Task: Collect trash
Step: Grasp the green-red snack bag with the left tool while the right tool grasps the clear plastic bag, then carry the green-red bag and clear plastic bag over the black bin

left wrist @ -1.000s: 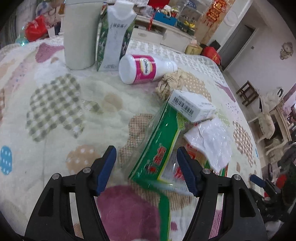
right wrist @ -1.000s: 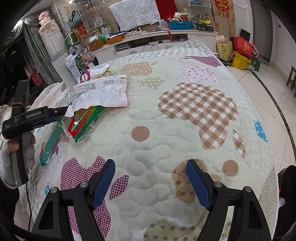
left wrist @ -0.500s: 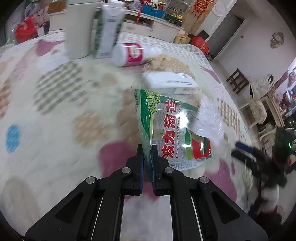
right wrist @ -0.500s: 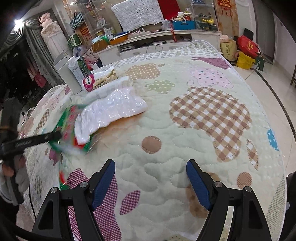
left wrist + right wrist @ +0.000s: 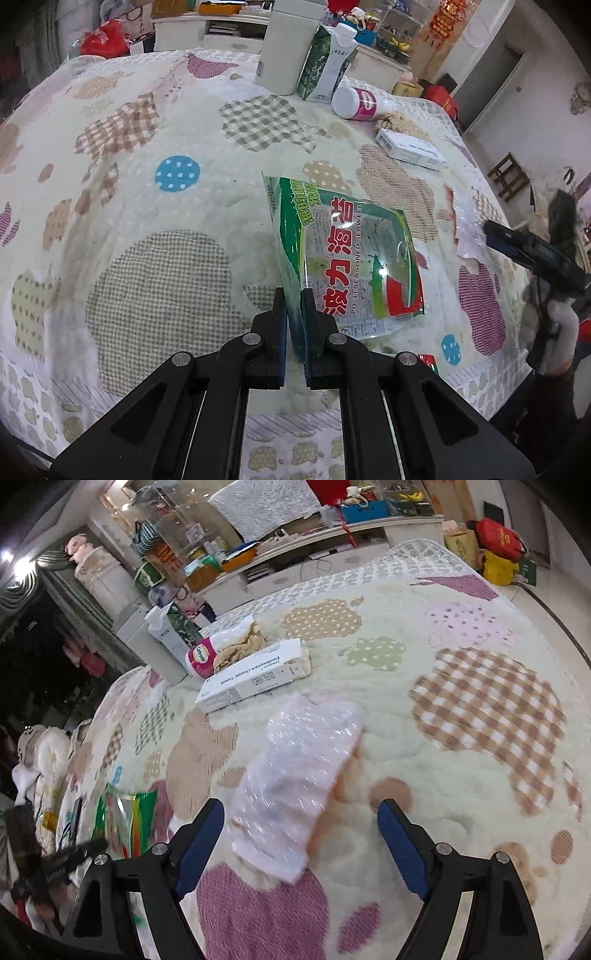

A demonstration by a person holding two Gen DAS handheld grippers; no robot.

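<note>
- The left gripper (image 5: 294, 325) is pinched shut on one edge of the green seaweed bag (image 5: 347, 258). The bag hangs up off the quilt (image 5: 155, 206). So one piece of trash is picked up, but no bin shows, so it is not put away yet.
- Farther back stand a tall white can (image 5: 286, 44) and a milk carton (image 5: 325, 62). They are upright.
- Next to the carton a pink and white bottle (image 5: 356, 102) lies on its side. A crumpled brown paper (image 5: 393, 120) touches it, and a long white box (image 5: 410, 149) lies just beside that. I think all of these are left to collect.
- The right gripper (image 5: 301, 845) is wide open and holds nothing. The shiny white wrapper (image 5: 299, 775) lies flat on the quilt, its near end between the blue pads (image 5: 199, 845). It looks like the next thing to grab.
</note>
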